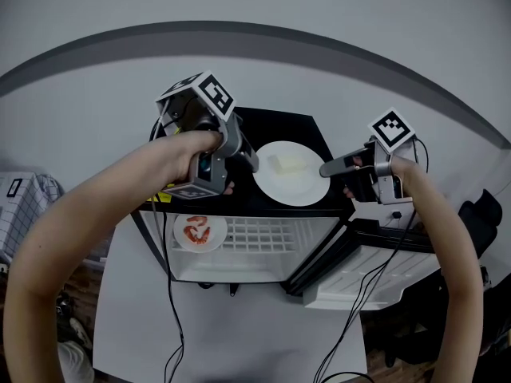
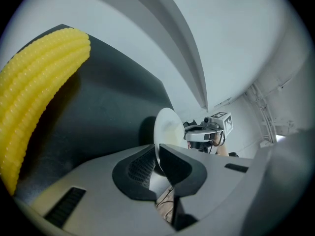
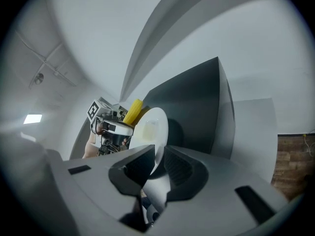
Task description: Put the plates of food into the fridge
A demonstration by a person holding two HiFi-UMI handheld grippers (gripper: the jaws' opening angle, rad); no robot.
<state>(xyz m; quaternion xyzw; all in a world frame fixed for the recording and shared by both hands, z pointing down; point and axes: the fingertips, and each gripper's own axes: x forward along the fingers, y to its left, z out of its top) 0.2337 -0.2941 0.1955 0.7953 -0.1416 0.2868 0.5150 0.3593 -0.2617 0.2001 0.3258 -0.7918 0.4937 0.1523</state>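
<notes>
White plate w/ a pale yellow slab sits atop the black fridge, door open. Left claw is clamped on its left rim – jaws nearly together. Right claw straddles the right rim – jaws slightly apart, not pinching. Shrimp plate is on the fridge shelf, left.

Your big plate is plain white with a pale yellow slab of food on it. The small plate is white too, with red-orange curled bits of food, and it sits on the white wire shelf of a fridge that is black on top and white inside. The corn cob is bright yellow in beaded rows, your left gripper and right gripper are grey with black pads, each cube carries black-and-white squares, and the wall is pale grey with a darker grey arc.
</notes>
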